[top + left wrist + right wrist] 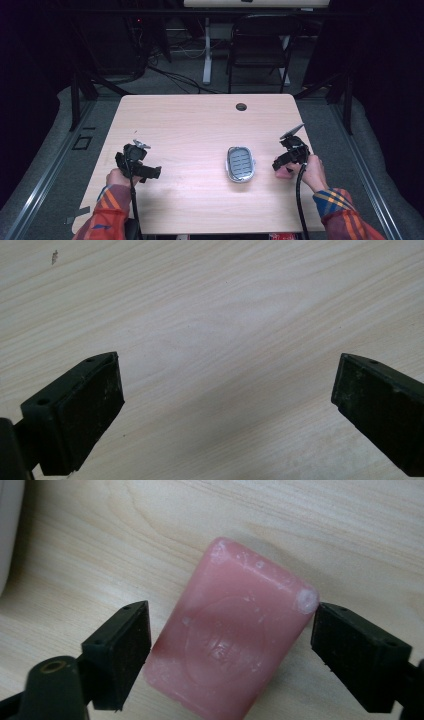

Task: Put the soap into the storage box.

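Pink soap bar [235, 650]: rounded rectangle, glossy and waxy, with whitish scuffs along edges and corners and a faint embossed oval mark pressed into the top face. Lying flat on the pale wood-grain tabletop [350, 525], set at a slant between the jaws of the right gripper [230, 652]; left pad against or just beside one long edge, right pad at the scuffed white corner, jaws at a middling width, contact too close to call. In the high view, near the right edge of the tabletop under the right gripper [282, 165], barely visible as a pink patch, well to the right of the grey slotted soap dish [240, 163]. Left gripper [225, 415] over bare wood, jaws spread wide, nothing between them.
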Available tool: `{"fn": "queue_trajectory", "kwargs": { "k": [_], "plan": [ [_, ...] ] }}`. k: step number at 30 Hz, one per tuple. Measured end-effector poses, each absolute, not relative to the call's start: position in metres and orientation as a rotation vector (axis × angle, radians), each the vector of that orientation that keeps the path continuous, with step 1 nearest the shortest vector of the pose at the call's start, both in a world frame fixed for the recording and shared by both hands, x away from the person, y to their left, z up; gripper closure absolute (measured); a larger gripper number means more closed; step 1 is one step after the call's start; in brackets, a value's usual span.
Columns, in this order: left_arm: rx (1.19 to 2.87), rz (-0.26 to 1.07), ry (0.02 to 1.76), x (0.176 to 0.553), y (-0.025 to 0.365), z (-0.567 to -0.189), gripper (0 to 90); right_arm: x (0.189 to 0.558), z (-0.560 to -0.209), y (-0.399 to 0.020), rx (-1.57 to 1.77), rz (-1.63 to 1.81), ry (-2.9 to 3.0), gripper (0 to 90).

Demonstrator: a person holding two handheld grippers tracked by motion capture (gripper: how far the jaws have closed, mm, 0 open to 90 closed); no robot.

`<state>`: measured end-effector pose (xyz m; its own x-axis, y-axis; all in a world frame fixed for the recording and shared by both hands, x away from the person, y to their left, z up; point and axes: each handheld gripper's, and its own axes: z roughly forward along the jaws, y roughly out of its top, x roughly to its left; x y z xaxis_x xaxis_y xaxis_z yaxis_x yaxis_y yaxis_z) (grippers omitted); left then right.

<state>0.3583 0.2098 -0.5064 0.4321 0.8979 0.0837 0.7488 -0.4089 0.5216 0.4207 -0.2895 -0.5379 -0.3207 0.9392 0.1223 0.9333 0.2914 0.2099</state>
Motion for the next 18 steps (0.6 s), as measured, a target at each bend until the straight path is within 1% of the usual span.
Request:
{"fn": "queue_trajectory", "kwargs": {
  "k": [3, 8, 10, 14, 16, 18],
  "plan": [
    [2.283, 0.496, 1.396, 0.3583, 0.2098, -0.5065, 0.1, 0.4222, -0.5375, -0.2916, 1.811, 0.353, 2.534, 19.6],
    [2.284, 0.496, 1.395, 0.3583, 0.2098, -0.5064, 0.1, 0.4208, -0.5387, -0.2917, 1.827, 0.379, 2.498, 27.9],
    [2.283, 0.497, 1.396, 0.3582, 0.2098, -0.5064, 0.2, 0.4218, -0.5376, -0.2937, 1.807, 0.357, 2.532, 29.7],
    [2.288, 0.496, 1.396, 0.3583, 0.2096, -0.506, 0.2, 0.4221, -0.5382, -0.2946, 1.811, 0.354, 2.538, 29.4],
    [2.283, 0.496, 1.398, 0.3581, 0.2094, -0.5058, 0.2, 0.4219, -0.539, -0.2946, 1.818, 0.355, 2.535, 25.3],
    [2.282, 0.496, 1.398, 0.358, 0.2092, -0.5057, 0.2, 0.4223, -0.5407, -0.2951, 1.819, 0.346, 2.537, 24.6]
  ]
}}
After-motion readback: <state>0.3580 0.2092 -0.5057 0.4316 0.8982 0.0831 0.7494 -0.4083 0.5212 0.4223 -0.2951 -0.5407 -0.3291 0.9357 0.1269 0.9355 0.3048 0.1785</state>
